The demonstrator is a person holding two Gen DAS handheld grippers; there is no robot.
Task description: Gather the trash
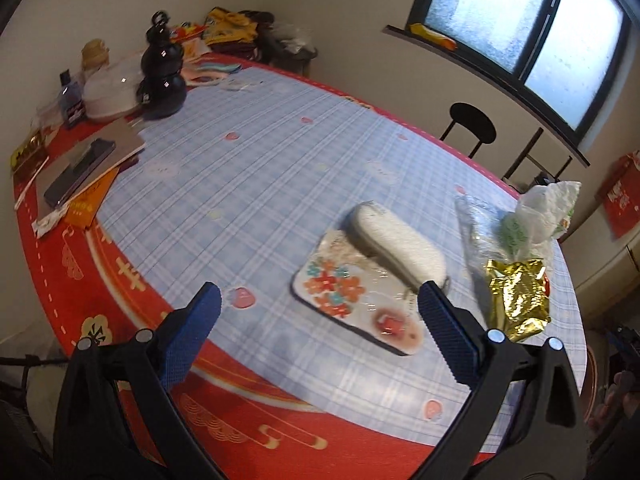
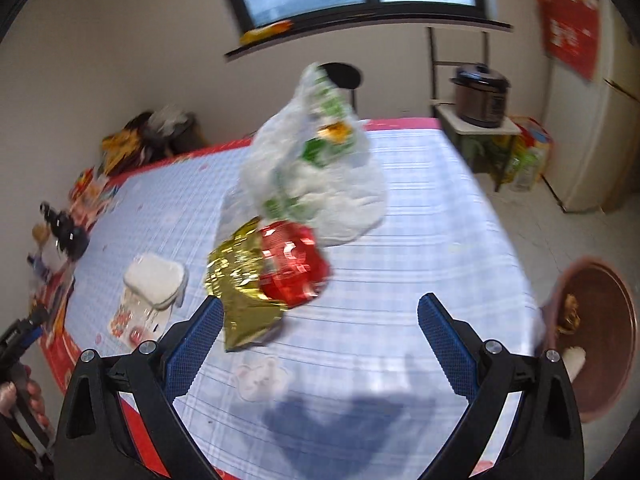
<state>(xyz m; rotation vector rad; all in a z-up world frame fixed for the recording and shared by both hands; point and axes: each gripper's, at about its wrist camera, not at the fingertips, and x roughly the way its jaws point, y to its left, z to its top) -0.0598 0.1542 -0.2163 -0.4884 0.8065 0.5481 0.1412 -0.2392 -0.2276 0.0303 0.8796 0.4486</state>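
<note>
A crumpled gold and red foil wrapper [image 2: 264,280] lies on the blue checked tablecloth [image 2: 420,248], with a white and green plastic bag [image 2: 320,168] bunched up behind it. In the left wrist view the gold foil wrapper [image 1: 518,300] and the plastic bag [image 1: 544,212] sit at the right, beside a strip of clear plastic [image 1: 474,224]. My left gripper [image 1: 320,320] is open above the table's near edge, short of a flowered tray [image 1: 352,304]. My right gripper [image 2: 320,316] is open too, just short of the wrapper. Nothing is between either pair of fingers.
A white and grey pouch [image 1: 400,244] rests on the flowered tray. A black gourd-shaped bottle [image 1: 162,68], books and a phone [image 1: 78,168] crowd the far left. A brown basin [image 2: 596,320] with scraps stands on the floor right of the table. A black stool [image 1: 472,124] stands beyond the table.
</note>
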